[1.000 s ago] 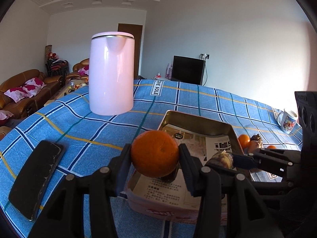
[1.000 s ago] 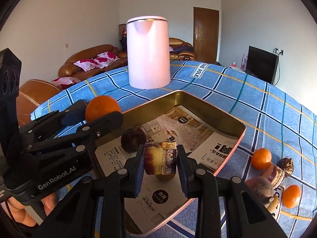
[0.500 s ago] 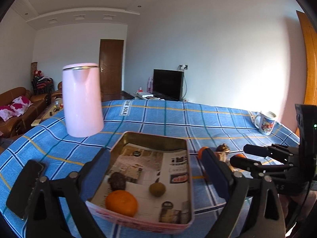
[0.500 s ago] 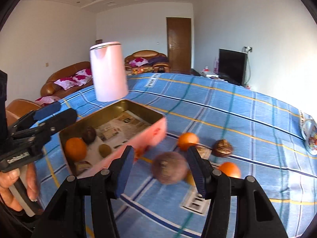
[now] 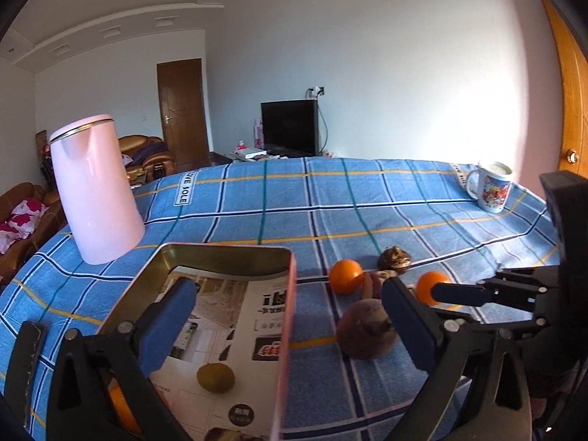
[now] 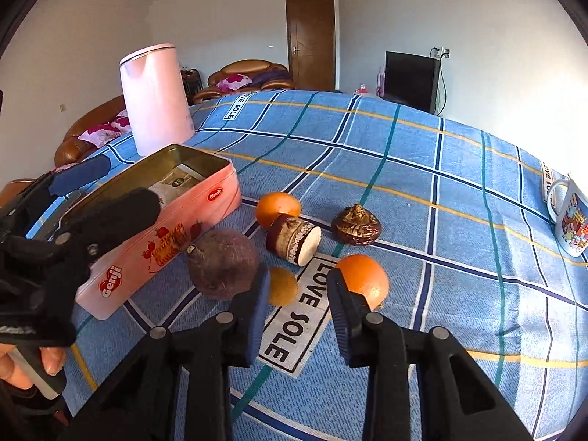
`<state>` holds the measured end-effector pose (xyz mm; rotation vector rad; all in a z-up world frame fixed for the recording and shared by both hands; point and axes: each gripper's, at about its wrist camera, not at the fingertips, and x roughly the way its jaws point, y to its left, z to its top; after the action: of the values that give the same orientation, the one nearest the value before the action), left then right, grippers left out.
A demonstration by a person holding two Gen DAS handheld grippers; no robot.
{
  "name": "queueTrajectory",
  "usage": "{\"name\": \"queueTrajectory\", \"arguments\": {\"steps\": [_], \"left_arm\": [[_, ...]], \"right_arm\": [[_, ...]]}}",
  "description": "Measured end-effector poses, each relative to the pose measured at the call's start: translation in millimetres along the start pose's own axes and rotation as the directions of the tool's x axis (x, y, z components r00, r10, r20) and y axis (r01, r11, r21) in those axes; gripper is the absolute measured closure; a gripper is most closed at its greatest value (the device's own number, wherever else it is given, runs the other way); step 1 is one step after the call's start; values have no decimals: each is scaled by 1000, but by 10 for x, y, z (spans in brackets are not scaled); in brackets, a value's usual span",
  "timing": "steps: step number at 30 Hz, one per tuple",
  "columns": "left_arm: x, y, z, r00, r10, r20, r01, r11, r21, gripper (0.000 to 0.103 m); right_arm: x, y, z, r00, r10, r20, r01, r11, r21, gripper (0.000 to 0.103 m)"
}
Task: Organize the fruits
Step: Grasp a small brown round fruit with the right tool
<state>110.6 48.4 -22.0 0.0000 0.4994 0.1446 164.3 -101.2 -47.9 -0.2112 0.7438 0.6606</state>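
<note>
A pink Genji tin lined with newspaper sits on the blue checked cloth; in the left wrist view its rim shows, with a small brown-green fruit and an orange inside. My left gripper is open and empty over the tin's right wall. My right gripper is open and empty, low over loose produce: a small yellow-brown fruit, an orange, a dark round root, a cut taro piece, another orange and a dark bulb.
A pink kettle stands behind the tin, also in the left wrist view. A printed mug stands at the far right edge. A black phone lies left of the tin. Sofas and a TV lie beyond the table.
Both grippers opened and let go of the orange and the cut piece in the tin. The right gripper swung right and lowered over the loose fruits. The left gripper shifted right over the tin's wall.
</note>
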Motion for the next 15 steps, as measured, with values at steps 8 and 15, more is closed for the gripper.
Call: {"name": "queueTrajectory", "arguments": {"steps": [8,15], "left_arm": [[29,357,75,997,71,14,-70,995,-68,0],[-151,63,74,997,-42,57,43,999,-14,0]], "right_arm": [[169,40,41,998,17,-53,-17,1000,-11,69],[175,-14,8,994,85,-73,-83,996,31,69]]}}
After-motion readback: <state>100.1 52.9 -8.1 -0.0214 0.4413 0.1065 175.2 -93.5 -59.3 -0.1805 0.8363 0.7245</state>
